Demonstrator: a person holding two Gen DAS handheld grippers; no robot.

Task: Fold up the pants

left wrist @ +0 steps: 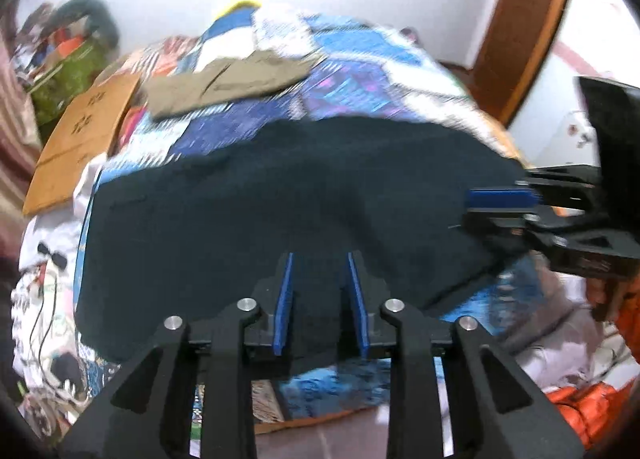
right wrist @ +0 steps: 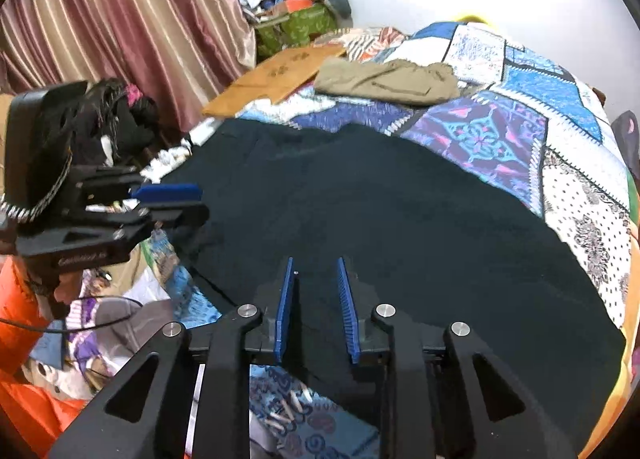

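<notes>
Two pants: dark pants (right wrist: 380,211), khaki pants (right wrist: 384,79).

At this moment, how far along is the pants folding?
Done: the dark pants lie spread flat on the patchwork quilt; khaki pants sit folded behind. In hand: nothing; the left gripper and right gripper are open over the near edge. Left: likely further folds.
</notes>
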